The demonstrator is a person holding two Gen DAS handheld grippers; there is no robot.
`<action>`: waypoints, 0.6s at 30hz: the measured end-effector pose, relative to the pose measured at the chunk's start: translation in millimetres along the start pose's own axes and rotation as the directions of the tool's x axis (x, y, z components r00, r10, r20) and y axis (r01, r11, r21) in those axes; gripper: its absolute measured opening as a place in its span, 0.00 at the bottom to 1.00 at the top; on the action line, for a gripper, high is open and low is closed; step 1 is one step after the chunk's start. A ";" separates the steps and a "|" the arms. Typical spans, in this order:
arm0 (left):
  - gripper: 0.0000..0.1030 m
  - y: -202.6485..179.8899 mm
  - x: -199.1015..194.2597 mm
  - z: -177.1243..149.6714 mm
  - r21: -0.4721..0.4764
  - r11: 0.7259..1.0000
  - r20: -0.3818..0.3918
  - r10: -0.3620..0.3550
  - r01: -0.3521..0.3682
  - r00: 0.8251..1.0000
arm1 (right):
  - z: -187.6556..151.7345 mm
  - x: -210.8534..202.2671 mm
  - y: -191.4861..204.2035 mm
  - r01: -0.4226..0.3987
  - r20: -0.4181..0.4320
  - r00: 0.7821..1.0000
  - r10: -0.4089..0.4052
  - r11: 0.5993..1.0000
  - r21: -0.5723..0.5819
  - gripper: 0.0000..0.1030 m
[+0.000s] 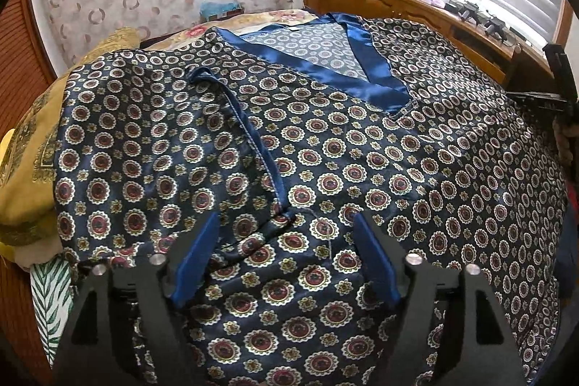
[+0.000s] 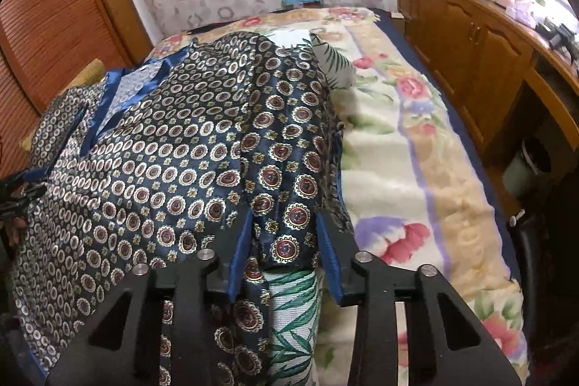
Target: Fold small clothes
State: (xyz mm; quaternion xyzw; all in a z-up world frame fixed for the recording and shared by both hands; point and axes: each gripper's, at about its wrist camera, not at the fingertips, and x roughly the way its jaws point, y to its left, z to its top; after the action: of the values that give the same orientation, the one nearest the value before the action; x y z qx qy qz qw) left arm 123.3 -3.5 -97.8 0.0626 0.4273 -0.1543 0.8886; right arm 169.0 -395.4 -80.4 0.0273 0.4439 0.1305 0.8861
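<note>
A dark blue satin top (image 1: 325, 151) with round medallion print and a bright blue V-neck band (image 1: 376, 71) lies spread across the bed. One sleeve is folded inward, and its blue hem (image 1: 253, 140) runs down toward my left gripper (image 1: 287, 223). That gripper is open just above the cloth, its jaws wide apart and the pads pressing on nothing. In the right wrist view the top (image 2: 163, 151) has its side edge gathered into a fold between the blue pads, and my right gripper (image 2: 285, 223) is shut on that fold.
A leaf-print pillow (image 2: 293, 313) lies under the top's edge on a floral blanket (image 2: 398, 151). A wooden cabinet (image 2: 470, 53) cluttered on top runs along the bed's right side. A yellow cushion (image 1: 32, 161) sits at the left, with a louvred wooden door (image 2: 54, 6) behind.
</note>
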 end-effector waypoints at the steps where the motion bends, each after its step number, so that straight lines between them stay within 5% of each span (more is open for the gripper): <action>1: 0.78 -0.4 0.3 0.1 -0.001 1.000 -0.002 0.000 0.000 1.000 | 0.2 -1.1 1.8 0.017 0.003 1.000 -0.017 1.000 -0.011 0.27; 7: 0.85 -3.9 2.8 0.7 0.004 1.000 -0.008 0.007 -0.007 1.000 | 2.4 -7.7 13.1 0.105 0.039 0.994 -0.102 0.991 -0.082 0.04; 18: 0.94 -2.6 6.1 0.2 -0.003 1.000 -0.019 0.012 -0.012 1.000 | 14.4 -23.4 76.7 0.063 0.137 0.990 -0.032 0.971 -0.230 0.02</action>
State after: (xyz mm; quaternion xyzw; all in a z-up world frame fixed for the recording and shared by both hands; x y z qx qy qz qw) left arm 126.2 -7.4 -102.4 0.0652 0.4356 -0.1478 0.8855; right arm 151.2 -326.4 -40.9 -0.0794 0.3660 0.1586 0.9135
